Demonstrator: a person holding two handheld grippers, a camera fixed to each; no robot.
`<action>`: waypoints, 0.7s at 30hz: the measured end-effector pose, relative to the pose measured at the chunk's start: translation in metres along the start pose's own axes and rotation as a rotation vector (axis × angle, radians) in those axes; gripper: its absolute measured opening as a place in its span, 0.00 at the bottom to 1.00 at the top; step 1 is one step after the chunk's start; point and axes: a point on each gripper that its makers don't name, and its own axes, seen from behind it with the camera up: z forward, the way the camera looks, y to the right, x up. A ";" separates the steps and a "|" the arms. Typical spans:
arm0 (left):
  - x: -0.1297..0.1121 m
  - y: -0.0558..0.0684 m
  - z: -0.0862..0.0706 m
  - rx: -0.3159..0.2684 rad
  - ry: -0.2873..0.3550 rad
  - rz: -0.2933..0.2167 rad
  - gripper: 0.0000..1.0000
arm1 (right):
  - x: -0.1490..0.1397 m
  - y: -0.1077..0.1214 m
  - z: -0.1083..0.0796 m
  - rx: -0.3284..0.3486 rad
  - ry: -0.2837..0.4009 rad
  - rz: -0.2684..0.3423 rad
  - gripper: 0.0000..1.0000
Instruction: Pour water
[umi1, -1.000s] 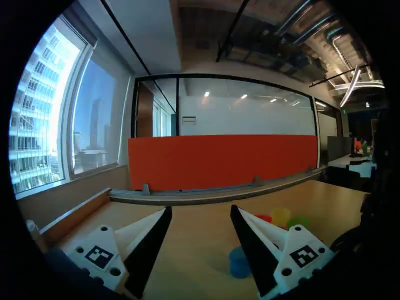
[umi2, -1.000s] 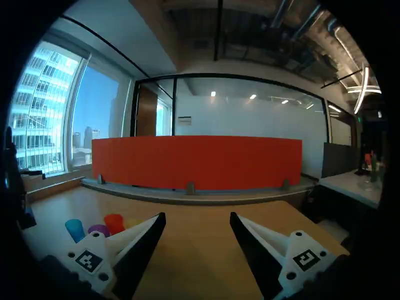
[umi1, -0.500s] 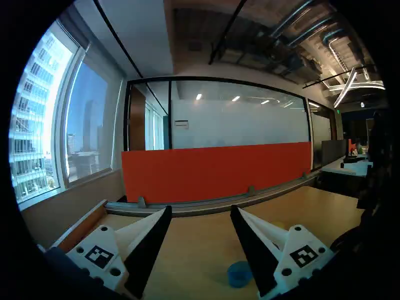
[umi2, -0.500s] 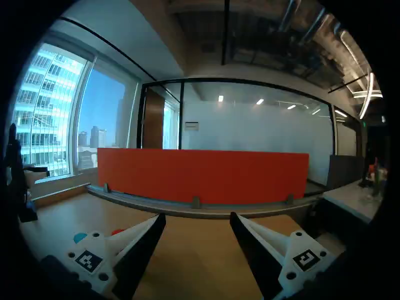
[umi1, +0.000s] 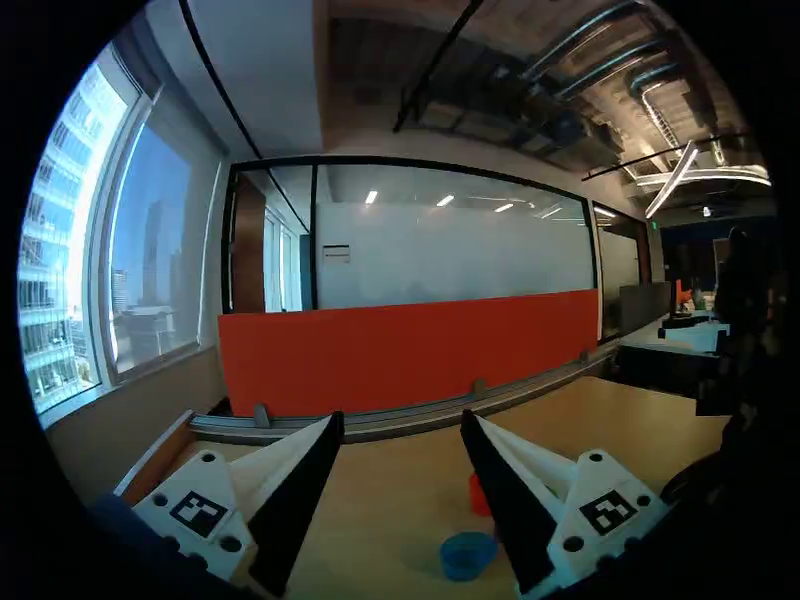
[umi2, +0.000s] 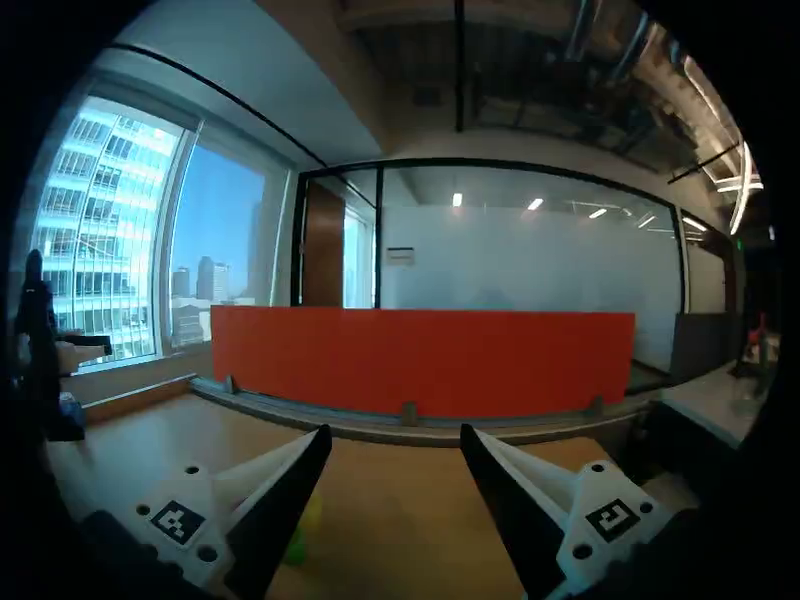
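left hand-held gripper (umi1: 400, 420): jaws apart, nothing between them, held above the table (umi1: 400, 500). blue cup (umi1: 467, 553) stands on the table low beside its right finger, with the red cup (umi1: 477, 495) just behind it, partly hidden by that finger. right hand-held gripper (umi2: 395, 432): jaws spread, empty. yellow cup (umi2: 313, 512) and green cup (umi2: 295, 550) peek out by its left finger. orange partition (umi1: 400, 350) runs along the table's far edge.

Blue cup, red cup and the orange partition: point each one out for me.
blue cup (umi1: 467, 553): left gripper view, on its open top.
red cup (umi1: 477, 496): left gripper view, on the visible strip of its side.
orange partition (umi1: 400, 350): left gripper view, on the middle of its front panel.
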 end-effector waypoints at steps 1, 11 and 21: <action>0.002 0.001 0.000 -0.009 0.002 0.003 0.86 | 0.000 -0.002 0.000 0.015 -0.004 0.003 0.99; 0.003 0.020 0.002 -0.113 -0.021 -0.008 0.86 | 0.000 -0.034 -0.001 0.185 -0.031 0.022 0.99; -0.008 0.033 0.001 -0.197 -0.066 -0.025 0.86 | 0.006 -0.066 -0.006 0.337 -0.034 0.006 0.99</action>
